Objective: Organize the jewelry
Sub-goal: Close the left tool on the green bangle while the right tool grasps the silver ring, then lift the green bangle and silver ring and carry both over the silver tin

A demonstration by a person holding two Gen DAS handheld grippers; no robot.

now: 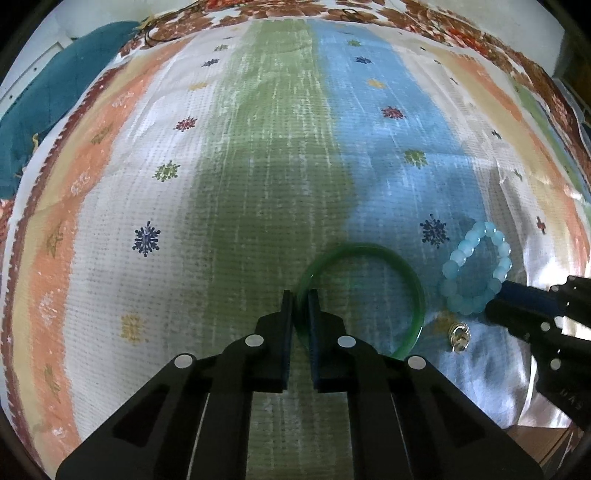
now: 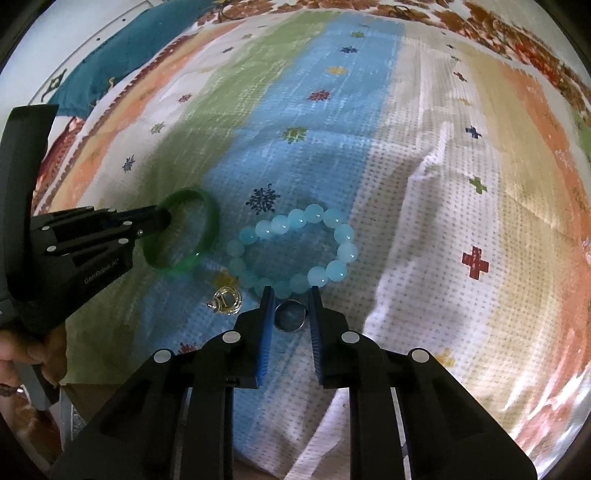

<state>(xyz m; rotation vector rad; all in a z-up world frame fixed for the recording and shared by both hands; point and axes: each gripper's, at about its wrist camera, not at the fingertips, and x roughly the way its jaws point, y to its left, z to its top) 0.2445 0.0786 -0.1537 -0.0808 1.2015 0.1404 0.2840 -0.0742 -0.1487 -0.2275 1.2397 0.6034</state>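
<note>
My left gripper (image 1: 300,301) is shut on the rim of a green bangle (image 1: 400,266), which lies over the striped cloth; from the right wrist view the left gripper (image 2: 164,221) grips the green bangle (image 2: 210,218) at its left side. A light blue bead bracelet (image 2: 295,251) lies just ahead of my right gripper (image 2: 290,295), whose fingers straddle a round silver ring (image 2: 290,315) with a gap on each side. The bead bracelet (image 1: 476,269) and the right gripper (image 1: 495,302) also show in the left wrist view. A small gold earring pair (image 2: 225,299) lies left of the ring.
A striped cloth (image 1: 258,147) with small flower prints covers the surface. A teal cloth (image 1: 55,92) lies at the far left edge. A floral fabric (image 1: 443,26) borders the far side. The cloth's near edge (image 2: 110,380) drops off at bottom left.
</note>
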